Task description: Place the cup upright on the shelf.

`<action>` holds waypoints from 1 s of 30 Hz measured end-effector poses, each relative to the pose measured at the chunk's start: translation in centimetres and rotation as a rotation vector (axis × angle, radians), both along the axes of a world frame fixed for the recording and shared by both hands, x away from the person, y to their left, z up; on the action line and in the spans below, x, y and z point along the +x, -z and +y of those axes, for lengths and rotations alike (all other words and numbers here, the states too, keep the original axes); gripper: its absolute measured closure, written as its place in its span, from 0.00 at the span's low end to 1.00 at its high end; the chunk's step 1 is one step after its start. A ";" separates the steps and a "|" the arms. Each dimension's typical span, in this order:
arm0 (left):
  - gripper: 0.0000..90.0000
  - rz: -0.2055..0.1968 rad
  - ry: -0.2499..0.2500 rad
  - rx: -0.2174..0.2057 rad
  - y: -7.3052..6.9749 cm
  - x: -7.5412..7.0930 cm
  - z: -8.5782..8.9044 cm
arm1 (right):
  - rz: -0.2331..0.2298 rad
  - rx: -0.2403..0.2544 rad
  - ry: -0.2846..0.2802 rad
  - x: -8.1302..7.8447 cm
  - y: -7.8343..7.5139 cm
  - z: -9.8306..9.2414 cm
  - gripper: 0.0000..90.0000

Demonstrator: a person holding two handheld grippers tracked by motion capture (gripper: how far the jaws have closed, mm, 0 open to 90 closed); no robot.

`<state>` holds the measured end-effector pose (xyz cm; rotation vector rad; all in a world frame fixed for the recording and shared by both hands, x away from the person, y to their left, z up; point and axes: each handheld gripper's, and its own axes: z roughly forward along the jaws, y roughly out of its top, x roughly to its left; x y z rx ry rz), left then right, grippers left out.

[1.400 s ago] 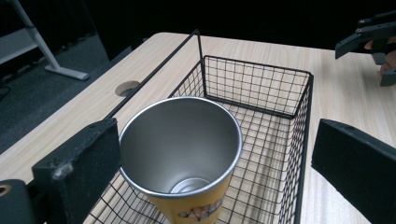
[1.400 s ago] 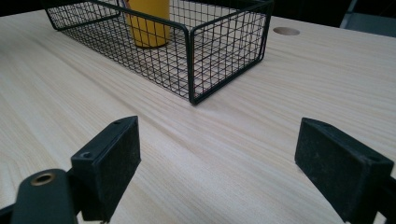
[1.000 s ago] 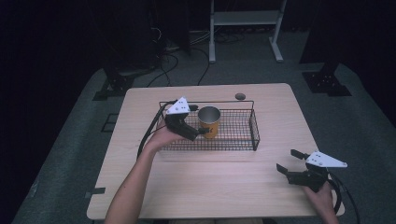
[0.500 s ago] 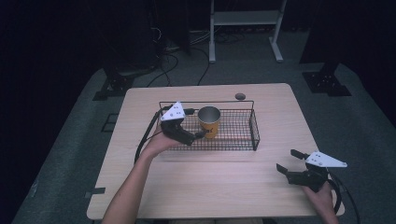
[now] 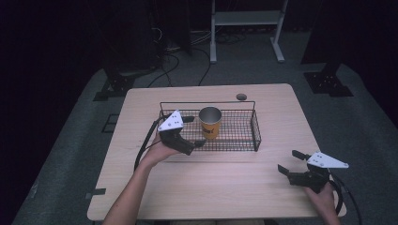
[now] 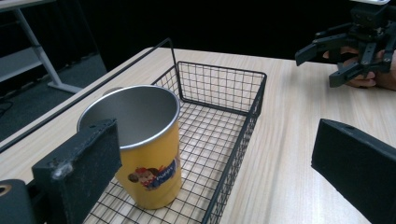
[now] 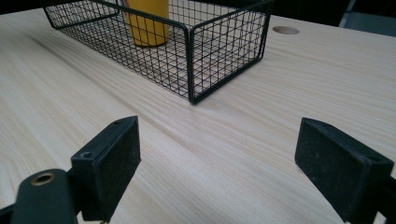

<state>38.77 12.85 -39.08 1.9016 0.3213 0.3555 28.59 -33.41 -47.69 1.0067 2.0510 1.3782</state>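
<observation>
Two grippers work over a pale wood-grain tabletop (image 5: 234, 183): the right gripper (image 5: 293, 165) sits near the right edge, its flat black fingers (image 7: 111, 161) spread wide over bare wood. Farther left, the left gripper (image 5: 195, 131) hangs at the front rail of a rectangular black wire basket (image 5: 256, 131), fingers (image 6: 79, 175) parted, nothing gripped. Inside stands an upright yellow cup (image 5: 210, 122) with a steel-lined interior.
</observation>
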 end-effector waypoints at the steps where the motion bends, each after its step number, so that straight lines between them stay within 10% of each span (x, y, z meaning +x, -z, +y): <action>1: 0.01 0.000 0.000 0.000 0.0 0.0 0.0 | 0.000 0.000 0.000 0.0 0.0 0.0 0.15; 30: 0.01 0.017 0.008 -0.008 1.7 -3.2 0.8 | 0.003 -0.003 0.003 0.0 0.0 0.1 0.15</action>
